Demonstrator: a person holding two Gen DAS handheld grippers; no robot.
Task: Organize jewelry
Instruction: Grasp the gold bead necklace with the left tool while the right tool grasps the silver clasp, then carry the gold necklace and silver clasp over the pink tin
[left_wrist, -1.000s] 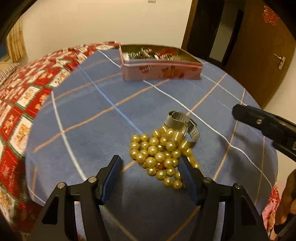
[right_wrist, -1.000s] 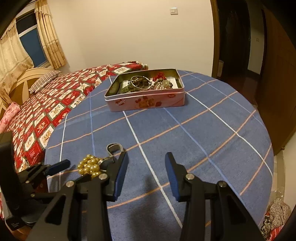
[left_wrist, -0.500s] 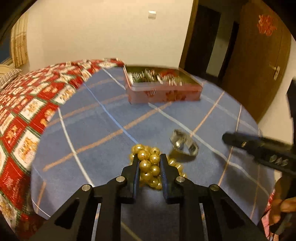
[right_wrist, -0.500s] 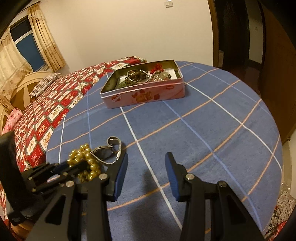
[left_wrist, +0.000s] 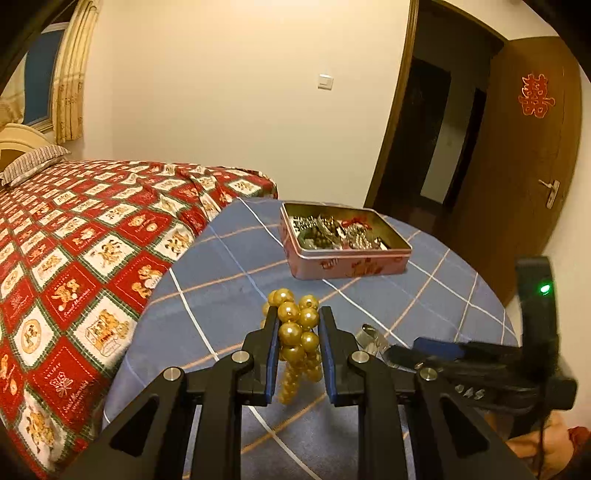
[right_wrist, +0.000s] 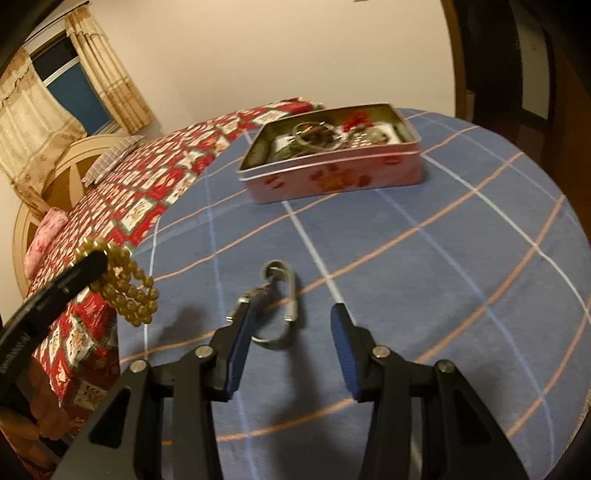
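Observation:
My left gripper (left_wrist: 297, 314) is shut on a gold bead necklace (left_wrist: 297, 332) and holds it above the blue checked table (left_wrist: 229, 266); loose loops hang below the fingers. The necklace (right_wrist: 125, 288) also shows in the right wrist view, dangling from the left gripper (right_wrist: 86, 264). My right gripper (right_wrist: 291, 314) is open, low over the table, with a silver clasp bracelet (right_wrist: 279, 306) lying between its fingers. The bracelet (left_wrist: 371, 338) shows partly in the left wrist view. A pink tin (left_wrist: 347, 254) holding several jewelry pieces stands at the far side of the table; it also shows in the right wrist view (right_wrist: 332, 177).
A bed with a red patterned cover (left_wrist: 74, 251) lies left of the table. A brown door (left_wrist: 524, 166) and a dark doorway (left_wrist: 428, 140) are behind on the right. The table's edge (right_wrist: 576, 236) curves close on the right.
My left gripper closed on the gold bead necklace and lifted it off the table. My right gripper moved toward the silver bracelet, which now lies between its open fingers.

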